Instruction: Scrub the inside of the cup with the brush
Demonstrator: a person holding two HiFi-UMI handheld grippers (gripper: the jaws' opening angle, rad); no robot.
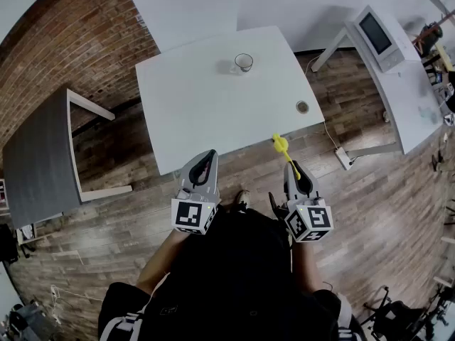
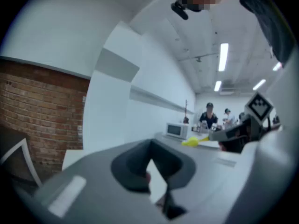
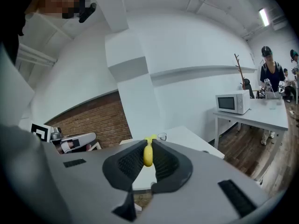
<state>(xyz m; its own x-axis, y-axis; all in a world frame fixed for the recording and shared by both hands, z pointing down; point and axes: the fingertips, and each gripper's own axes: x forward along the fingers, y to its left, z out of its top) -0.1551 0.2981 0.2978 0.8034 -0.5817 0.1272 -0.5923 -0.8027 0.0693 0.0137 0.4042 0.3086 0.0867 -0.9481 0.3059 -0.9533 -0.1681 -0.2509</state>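
Note:
A clear glass cup (image 1: 243, 62) stands near the far edge of the white table (image 1: 206, 105); it also shows small beyond the jaws in the right gripper view (image 3: 161, 136). My right gripper (image 1: 292, 166) is shut on the handle of a yellow brush (image 1: 281, 148), held over the floor just short of the table's near edge. The brush (image 3: 148, 154) sits squeezed between the pads, its head pointing at the table. My left gripper (image 1: 205, 156) is shut with nothing in it, level with the right one. The left gripper view shows the brush (image 2: 191, 142) off to the right.
A small round object (image 1: 302, 106) lies near the table's right edge. A second white table with a microwave (image 1: 377, 34) stands at the right, a grey table (image 1: 39, 155) at the left. A power strip (image 1: 343, 158) lies on the wooden floor. People stand far back.

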